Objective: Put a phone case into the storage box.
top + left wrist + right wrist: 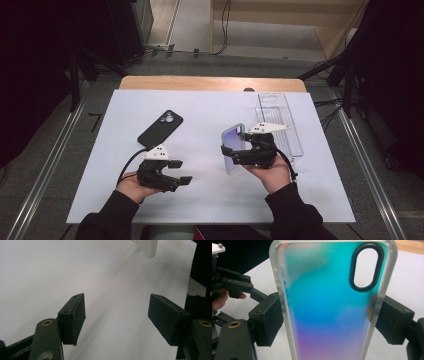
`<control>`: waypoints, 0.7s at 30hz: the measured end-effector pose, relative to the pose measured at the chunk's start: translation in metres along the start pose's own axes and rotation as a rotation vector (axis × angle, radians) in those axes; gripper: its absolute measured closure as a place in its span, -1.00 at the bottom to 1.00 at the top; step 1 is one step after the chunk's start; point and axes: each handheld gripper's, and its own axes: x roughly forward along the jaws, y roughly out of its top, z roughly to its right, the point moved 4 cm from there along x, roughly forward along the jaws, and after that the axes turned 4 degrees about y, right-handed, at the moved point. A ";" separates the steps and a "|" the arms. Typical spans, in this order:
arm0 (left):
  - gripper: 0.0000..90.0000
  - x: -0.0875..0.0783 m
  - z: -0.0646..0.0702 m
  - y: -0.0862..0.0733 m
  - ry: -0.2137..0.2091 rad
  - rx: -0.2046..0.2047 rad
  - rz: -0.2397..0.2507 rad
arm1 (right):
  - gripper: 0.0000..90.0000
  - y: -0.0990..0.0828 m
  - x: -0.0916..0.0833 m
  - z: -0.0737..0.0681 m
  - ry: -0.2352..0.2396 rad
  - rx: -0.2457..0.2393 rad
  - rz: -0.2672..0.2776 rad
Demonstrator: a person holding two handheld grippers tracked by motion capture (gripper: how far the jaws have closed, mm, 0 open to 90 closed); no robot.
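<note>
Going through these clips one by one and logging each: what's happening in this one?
A person at a white table works a gripper in each hand. The right gripper is shut on an iridescent phone case, gripping its side edges. The left gripper is open over bare table. A black phone lies face down beyond it, and a clear plastic tray sits at far right.

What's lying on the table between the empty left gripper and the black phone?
Nothing but bare white table cover. In the high view the left gripper sits just in front of the black phone, and only its own cable crosses that short stretch.
</note>
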 end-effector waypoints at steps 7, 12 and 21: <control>-0.31 -0.007 0.001 -0.009 0.004 -0.018 -0.005 | -0.66 0.006 -0.008 0.004 0.018 -0.010 -0.004; -0.31 -0.010 0.001 -0.012 0.004 -0.035 -0.003 | -0.66 0.012 -0.015 0.008 0.037 -0.018 -0.004; -0.31 -0.014 0.000 -0.015 0.010 -0.058 0.000 | -0.66 0.023 -0.030 0.014 0.046 -0.046 -0.002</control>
